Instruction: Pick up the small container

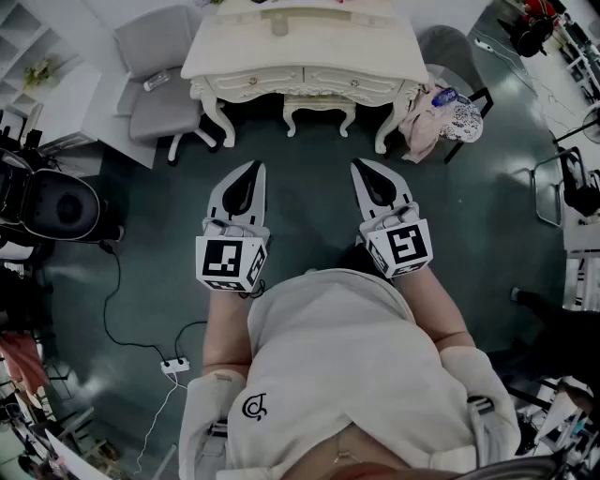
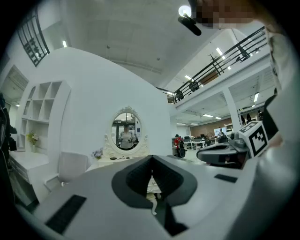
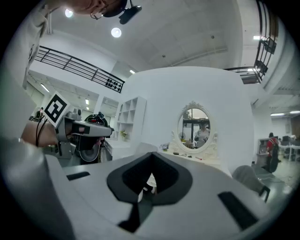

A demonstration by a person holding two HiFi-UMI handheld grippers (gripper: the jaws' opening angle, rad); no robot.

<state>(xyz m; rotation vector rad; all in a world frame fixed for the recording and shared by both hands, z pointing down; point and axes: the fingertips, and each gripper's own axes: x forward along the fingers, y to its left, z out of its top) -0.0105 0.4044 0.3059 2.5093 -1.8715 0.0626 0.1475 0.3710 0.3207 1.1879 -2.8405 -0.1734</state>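
Note:
A white dressing table [image 1: 309, 58] stands ahead of me, across a stretch of dark floor. A small pale object [image 1: 278, 22] sits on its top, and small items [image 2: 114, 158] lie below its oval mirror [image 2: 125, 131]; which one is the small container I cannot tell at this distance. My left gripper [image 1: 256, 167] and right gripper [image 1: 357, 166] are held side by side at waist height, pointing at the table and well short of it. Both are shut with nothing between the jaws. The left gripper [image 2: 151, 158] and right gripper [image 3: 151, 158] each show their jaws meeting at the tip.
A grey chair [image 1: 157, 77] stands left of the table, and another chair with clothes and a bag [image 1: 439, 114] stands to its right. A black machine [image 1: 54, 202] is at the far left. A power strip with its cable [image 1: 174, 365] lies on the floor. White shelves [image 3: 127, 117] line the left wall.

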